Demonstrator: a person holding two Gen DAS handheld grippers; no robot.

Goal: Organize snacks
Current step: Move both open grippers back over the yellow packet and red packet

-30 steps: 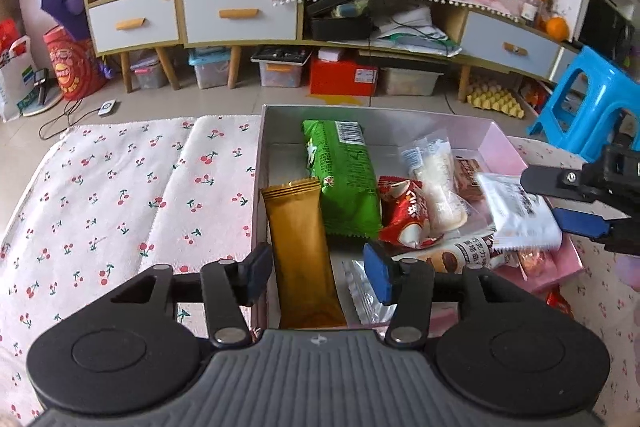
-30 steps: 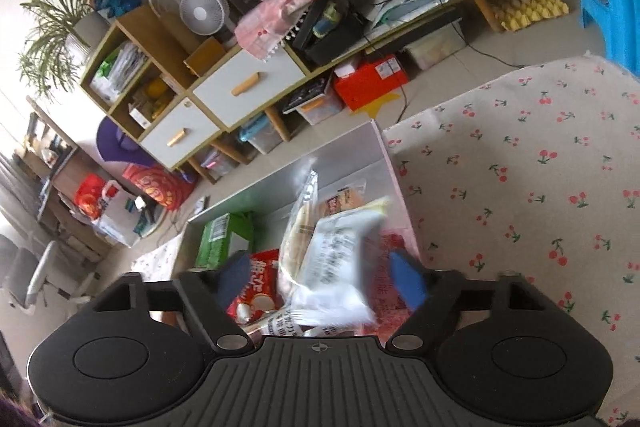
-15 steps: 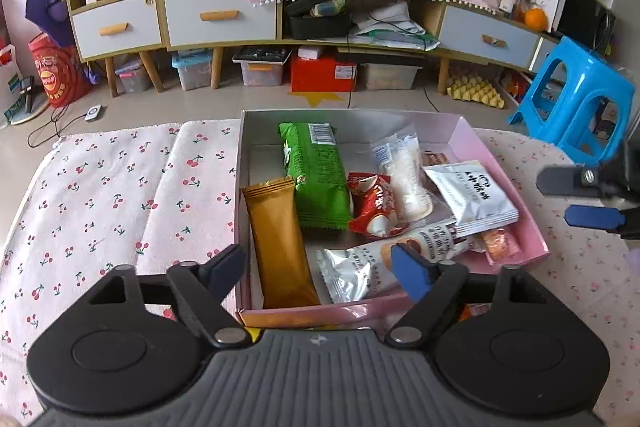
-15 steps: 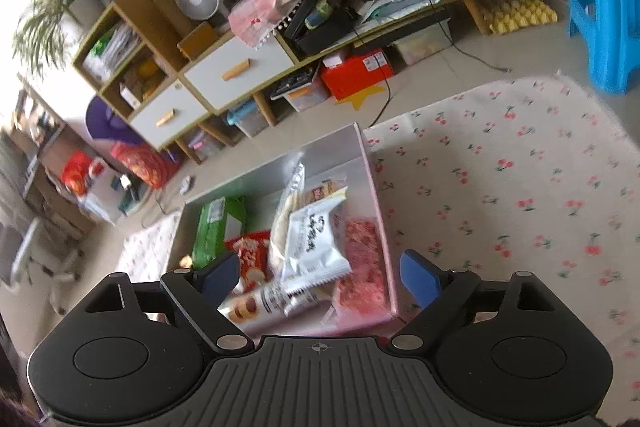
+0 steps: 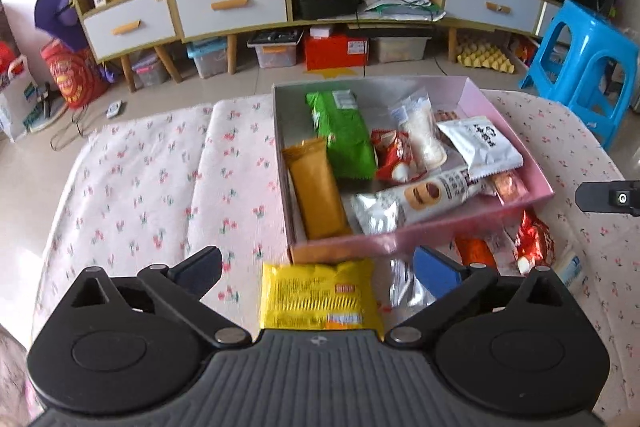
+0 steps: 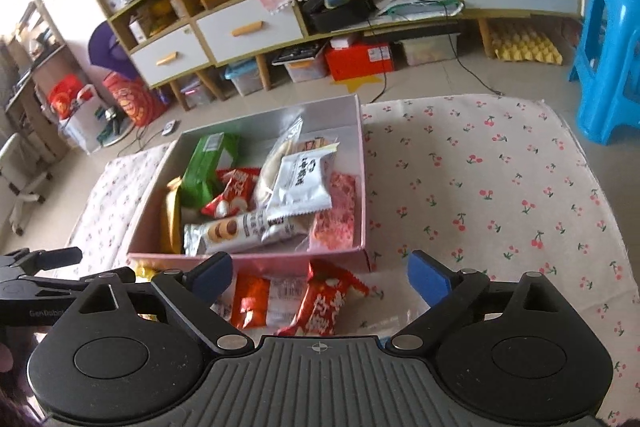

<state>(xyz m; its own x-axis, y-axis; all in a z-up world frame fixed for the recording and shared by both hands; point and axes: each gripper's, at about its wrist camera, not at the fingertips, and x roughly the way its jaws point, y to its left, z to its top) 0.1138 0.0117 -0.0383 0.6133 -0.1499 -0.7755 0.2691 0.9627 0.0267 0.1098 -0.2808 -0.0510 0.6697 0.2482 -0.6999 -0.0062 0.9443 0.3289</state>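
A pink box [image 5: 516, 135] [image 6: 360, 187] on the cherry-print cloth holds several snacks: a green pack [image 5: 344, 135], an orange bar [image 5: 316, 187], a red pack [image 5: 394, 155], a white pack [image 5: 480, 143] [image 6: 300, 183] and a cookie roll [image 5: 420, 199] [image 6: 236, 231]. A yellow pack [image 5: 318, 295] lies in front of the box, between my left gripper's [image 5: 318, 271] open fingers. An orange pack [image 6: 250, 303] and a red pack [image 6: 324, 303] lie in front of the box, between my right gripper's [image 6: 320, 275] open fingers. Both grippers are empty.
A blue plastic stool [image 5: 584, 67] [image 6: 612, 55] stands right of the table. A low cabinet with drawers [image 5: 228, 7] runs along the far wall. The cherry cloth [image 6: 500, 187] [image 5: 152, 179] spreads on both sides of the box.
Both grippers have pulled back toward me from the box, and the loose packs in front of it have come into view. The right gripper has let go of the white pack, which lies in the box.
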